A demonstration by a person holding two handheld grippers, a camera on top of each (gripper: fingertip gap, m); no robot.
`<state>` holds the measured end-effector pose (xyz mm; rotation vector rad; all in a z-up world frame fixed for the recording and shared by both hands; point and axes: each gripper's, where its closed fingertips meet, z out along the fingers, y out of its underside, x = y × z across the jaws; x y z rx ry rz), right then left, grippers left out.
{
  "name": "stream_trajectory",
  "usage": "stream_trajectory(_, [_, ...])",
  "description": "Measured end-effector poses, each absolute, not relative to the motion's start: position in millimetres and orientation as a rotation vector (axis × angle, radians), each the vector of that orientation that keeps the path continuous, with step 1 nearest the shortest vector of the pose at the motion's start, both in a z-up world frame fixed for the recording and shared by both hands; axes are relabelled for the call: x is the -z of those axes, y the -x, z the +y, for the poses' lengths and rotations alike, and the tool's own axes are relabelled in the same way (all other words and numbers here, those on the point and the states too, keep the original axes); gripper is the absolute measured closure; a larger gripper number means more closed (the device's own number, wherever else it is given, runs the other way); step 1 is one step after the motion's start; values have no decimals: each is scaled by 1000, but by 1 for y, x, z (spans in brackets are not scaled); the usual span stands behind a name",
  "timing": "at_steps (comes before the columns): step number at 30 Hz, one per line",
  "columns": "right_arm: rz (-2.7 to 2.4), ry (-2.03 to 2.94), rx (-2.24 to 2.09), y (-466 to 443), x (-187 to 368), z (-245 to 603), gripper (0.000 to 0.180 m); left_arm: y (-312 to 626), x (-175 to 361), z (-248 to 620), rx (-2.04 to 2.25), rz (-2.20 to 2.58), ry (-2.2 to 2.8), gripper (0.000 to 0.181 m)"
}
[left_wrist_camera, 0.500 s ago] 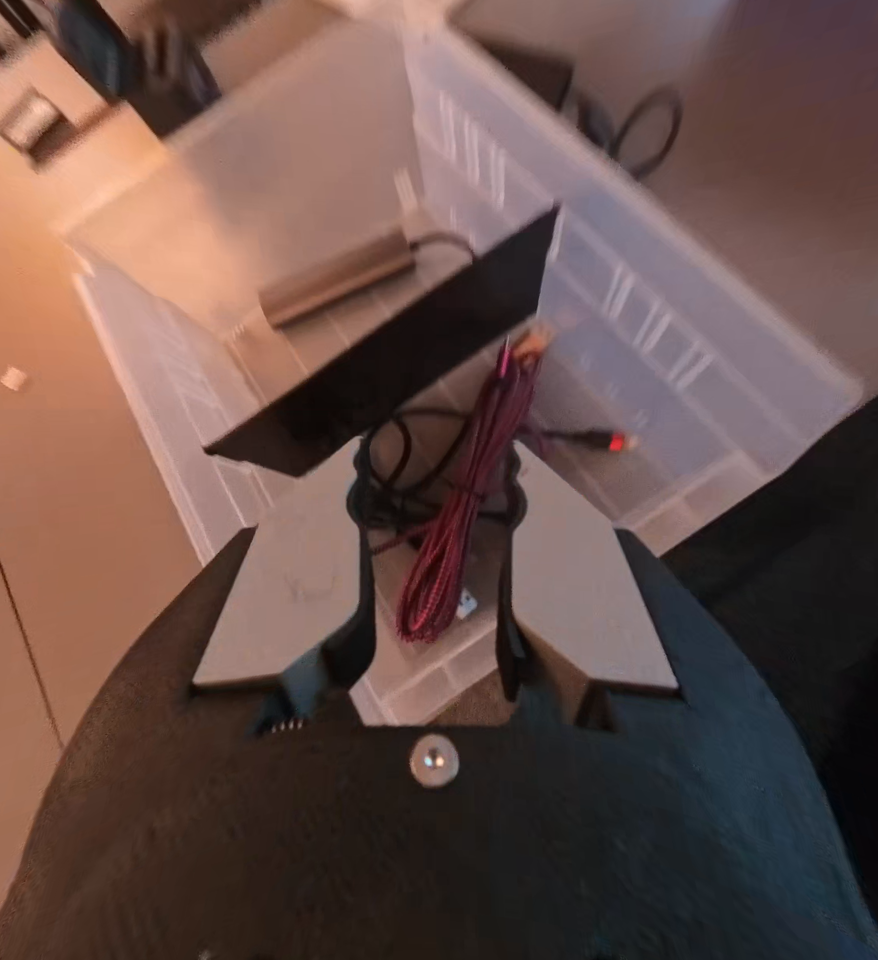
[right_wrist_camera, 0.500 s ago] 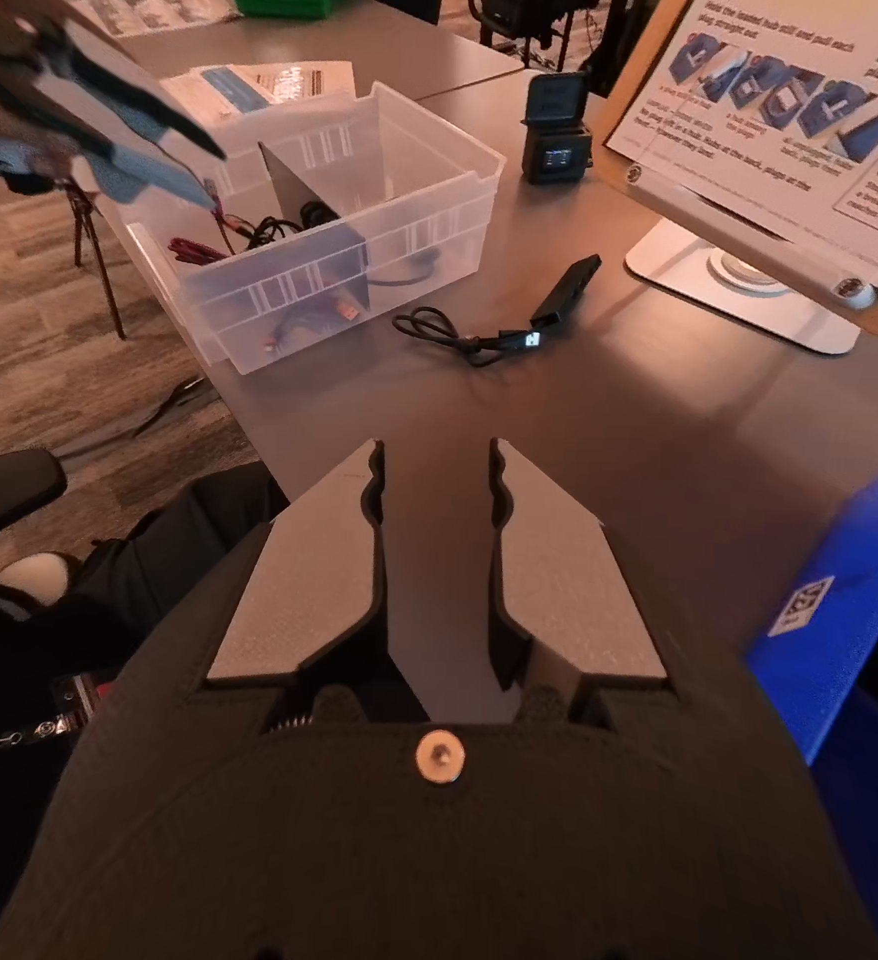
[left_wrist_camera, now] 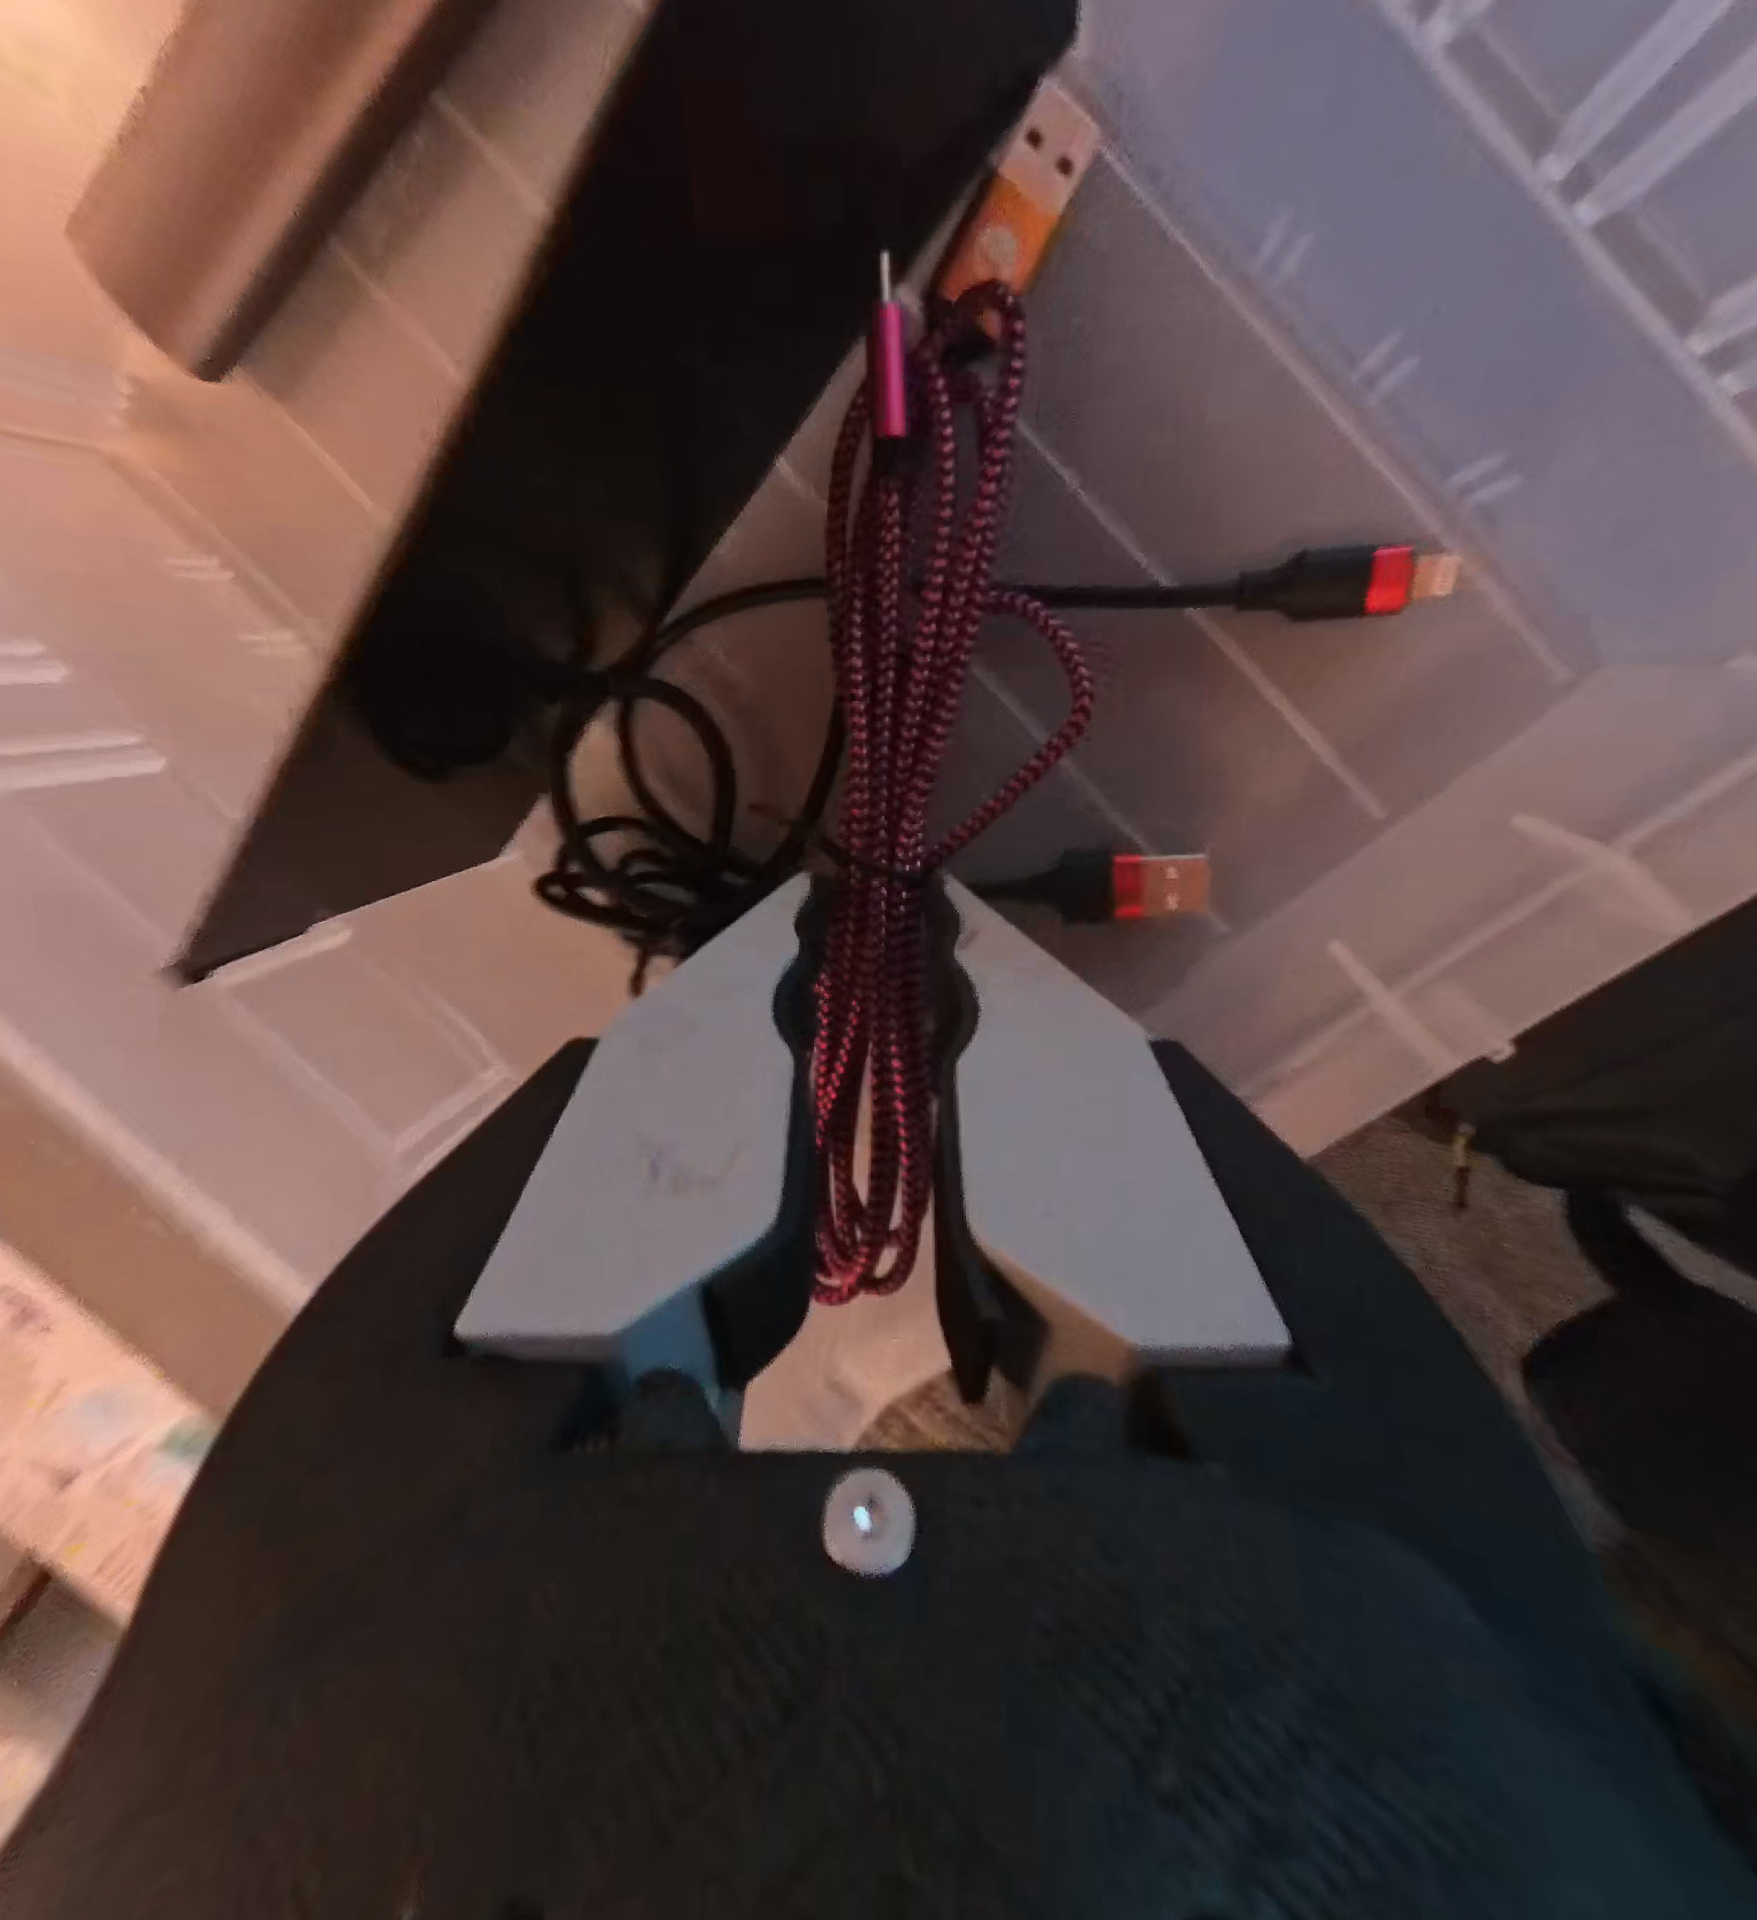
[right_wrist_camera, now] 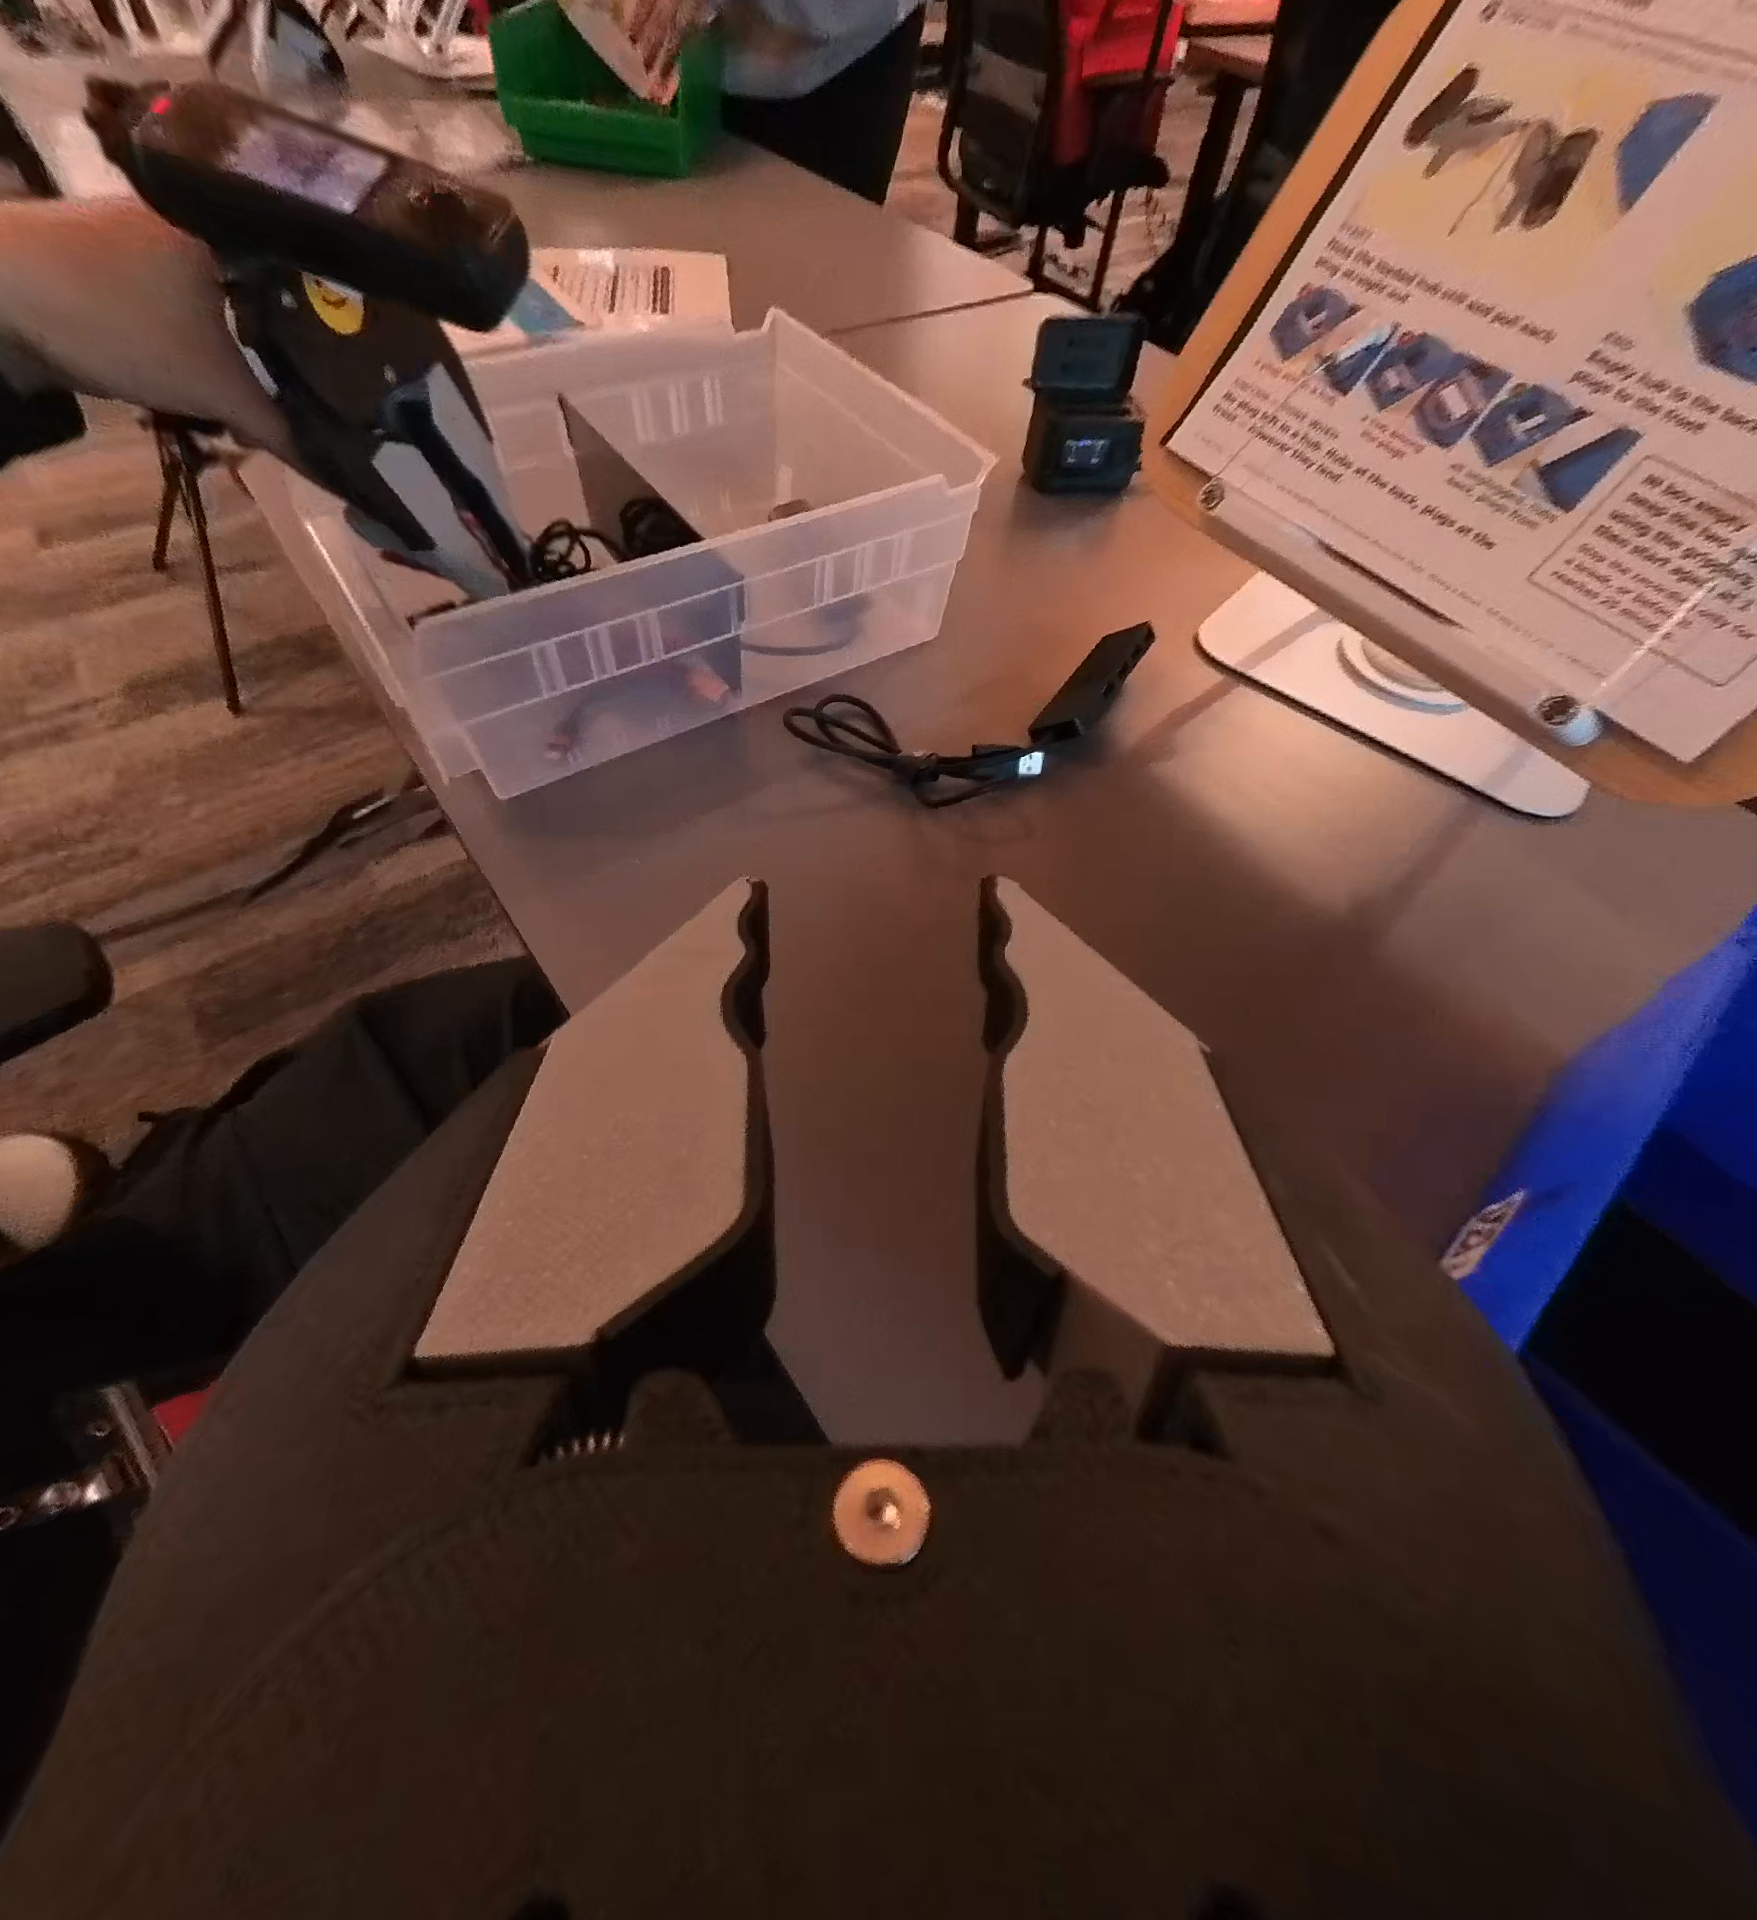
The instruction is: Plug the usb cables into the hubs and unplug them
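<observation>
Braided magenta-black cable bundle (left_wrist_camera: pixel 889 790) sits clamped between the left gripper (left_wrist_camera: pixel 879 914) fingertips, inside the front compartment of the clear plastic bin (right_wrist_camera: pixel 853 520); its orange USB-A plug (left_wrist_camera: pixel 1025 208) and slim magenta plug (left_wrist_camera: pixel 893 364) point away from the gripper, near the bin's black divider (left_wrist_camera: pixel 645 416). Also in that compartment: a tangled black cable (left_wrist_camera: pixel 635 790) with two red-banded plugs, one just beside the fingertip (left_wrist_camera: pixel 1154 883), one farther off (left_wrist_camera: pixel 1373 582). Divider blocks most of the rear compartment; a metallic bar (left_wrist_camera: pixel 261 177) behind it is blurred and cut off, can't tell what it is. Right gripper (right_wrist_camera: pixel 874 904) is spread, nothing in it, hovering over the grey table (right_wrist_camera: pixel 1217 883) well apart from the bin. Between it and the bin: a black hub (right_wrist_camera: pixel 1097 675) with its own thin black lead (right_wrist_camera: pixel 884 743) coiled on the table, plug free. Beyond the hub, a small black device (right_wrist_camera: pixel 1082 416) with a lit screen. Right of the bin, an instruction board (right_wrist_camera: pixel 1539 364) on a white stand, partly cut off. Blue crate (right_wrist_camera: pixel 1684 1195) at right edge, cropped. Printed sheet (right_wrist_camera: pixel 625 291) behind the bin, too blurred to make out. Green bin (right_wrist_camera: pixel 604 114) far back.
</observation>
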<state>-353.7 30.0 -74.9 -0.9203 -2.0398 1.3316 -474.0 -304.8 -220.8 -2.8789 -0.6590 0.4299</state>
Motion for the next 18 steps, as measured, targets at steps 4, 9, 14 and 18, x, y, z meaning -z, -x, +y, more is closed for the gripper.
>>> stream_trajectory(4, [-1974, 939, -1368, 346, 59, 50, 142, 485, 169, -302, -601, -662, 2804, 165])
stream_trajectory(9, [-1927, 955, -1419, 336, 47, 63, 143, 493, 81, -284, -820, -641, 2611, 167])
stream_trajectory(14, [-1921, 926, -1416, 329, 41, 59, 142, 489, -10, -238, -1016, -551, 2205, 167])
stream_trajectory(18, [-1961, 897, -1455, 326, 44, 39, 143, 442, -27, -172, -825, -416, 1918, 167])
